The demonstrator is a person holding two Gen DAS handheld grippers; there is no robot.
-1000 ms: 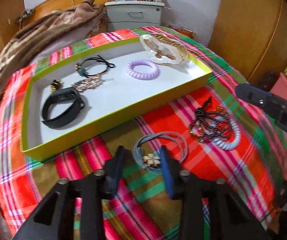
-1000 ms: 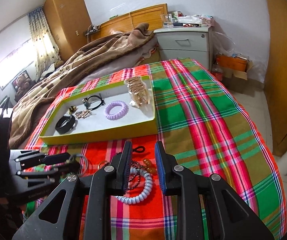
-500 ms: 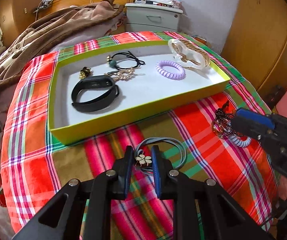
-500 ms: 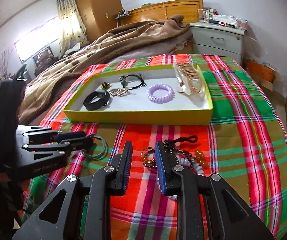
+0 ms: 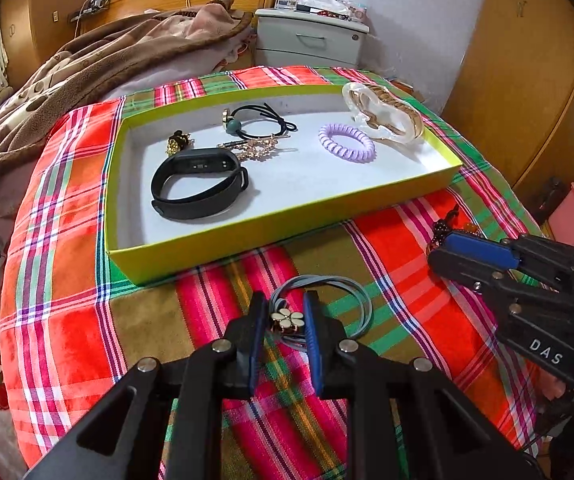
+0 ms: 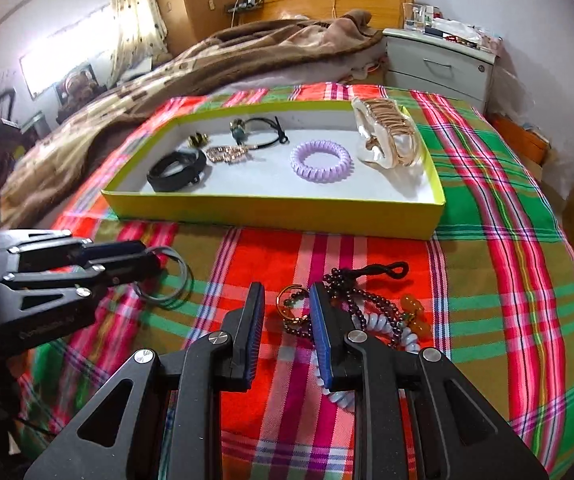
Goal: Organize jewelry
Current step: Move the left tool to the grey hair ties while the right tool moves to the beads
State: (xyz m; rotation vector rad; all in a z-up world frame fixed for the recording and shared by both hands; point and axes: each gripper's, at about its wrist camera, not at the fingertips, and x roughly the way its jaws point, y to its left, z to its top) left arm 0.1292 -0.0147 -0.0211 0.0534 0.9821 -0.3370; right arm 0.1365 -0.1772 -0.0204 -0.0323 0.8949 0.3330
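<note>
Bedroom furniture stands behind a bed under a plaid cloth (image 5: 67, 280), where a shallow yellow-green tray (image 5: 287, 224) already keeps a black band (image 5: 199, 184) and a lilac coil tie (image 5: 347, 148). Just before the tray, the left gripper (image 5: 285, 318) has its jaws narrow around the flower charm of a grey elastic hair tie (image 5: 351, 300), probably already pinching it. The right gripper (image 6: 287, 316), jaws half open and empty, stands over the bead bracelets (image 6: 367, 304).

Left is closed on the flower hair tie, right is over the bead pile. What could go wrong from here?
1. Left gripper pinches only the flower charm; the grey hair tie loops could snag the yellow tray wall.
2. Right gripper straddles the tangled dark beads, white coil and ring; it may lift several.
</note>
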